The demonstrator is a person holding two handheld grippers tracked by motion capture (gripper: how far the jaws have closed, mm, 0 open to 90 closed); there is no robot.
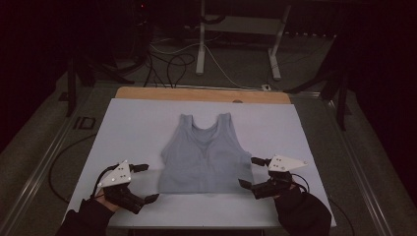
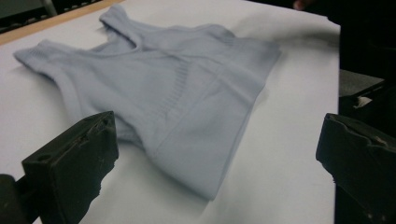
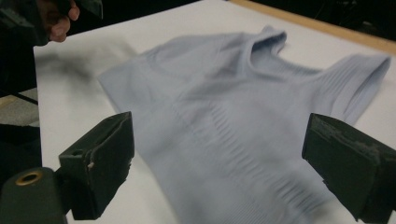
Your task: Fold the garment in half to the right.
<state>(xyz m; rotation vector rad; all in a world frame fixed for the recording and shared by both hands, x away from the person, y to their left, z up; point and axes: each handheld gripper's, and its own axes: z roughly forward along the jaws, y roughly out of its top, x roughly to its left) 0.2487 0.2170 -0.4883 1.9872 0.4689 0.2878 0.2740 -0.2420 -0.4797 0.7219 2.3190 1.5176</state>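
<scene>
A pale blue sleeveless top (image 1: 205, 156) lies flat on the white table sheet (image 1: 137, 123), straps pointing away from me. My left gripper (image 1: 146, 183) hovers open just off the garment's lower left corner. My right gripper (image 1: 252, 172) is open beside the lower right hem. The left gripper view shows the top (image 2: 177, 93) spread ahead between wide black jaws, its near hem corner closest. Seen from the right gripper, the top (image 3: 233, 116) stretches ahead between the wide jaws, with nothing held.
A wooden strip (image 1: 201, 94) borders the table's far edge. Beyond it are white desk legs (image 1: 200, 44) and cables on a dark floor. Metal rails (image 1: 44, 162) run along both sides of the table. White sheet lies bare around the garment.
</scene>
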